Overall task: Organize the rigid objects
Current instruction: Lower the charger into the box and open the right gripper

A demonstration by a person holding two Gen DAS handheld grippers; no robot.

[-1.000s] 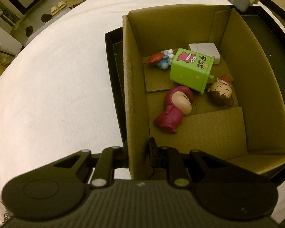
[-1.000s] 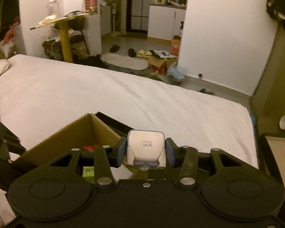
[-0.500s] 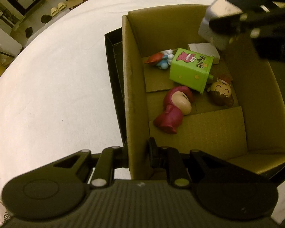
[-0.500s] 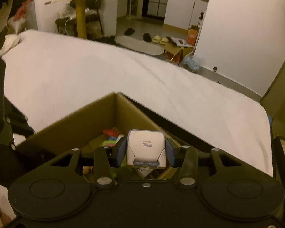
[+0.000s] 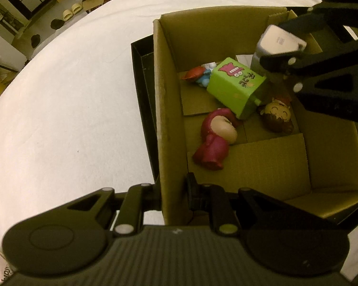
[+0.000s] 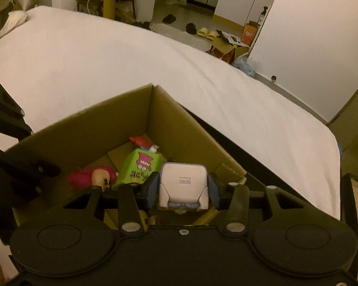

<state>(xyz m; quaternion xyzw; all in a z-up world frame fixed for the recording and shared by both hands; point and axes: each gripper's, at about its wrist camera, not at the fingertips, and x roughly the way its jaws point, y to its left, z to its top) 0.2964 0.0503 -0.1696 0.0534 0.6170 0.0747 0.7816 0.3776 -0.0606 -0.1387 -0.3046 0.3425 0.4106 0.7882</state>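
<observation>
While your left gripper (image 5: 171,193) pinches the cardboard box (image 5: 165,109) wall, your right gripper (image 6: 182,190) clamps the white toy block (image 6: 183,186) between its fingers, above the box's inside.

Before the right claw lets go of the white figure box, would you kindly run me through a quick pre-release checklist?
1. Right claw shut on the white figure box: ok.
2. Box held over the cardboard box opening: ok.
3. Left claw clamped on the carton's near wall: ok.
4. Bare floor right below the load: not ok; the green box and the brown-haired figure lie under it.
5. Bare floor nearer the left claw, beside the pink figure: ok.
6. Height left above the toys: cannot tell.
</observation>
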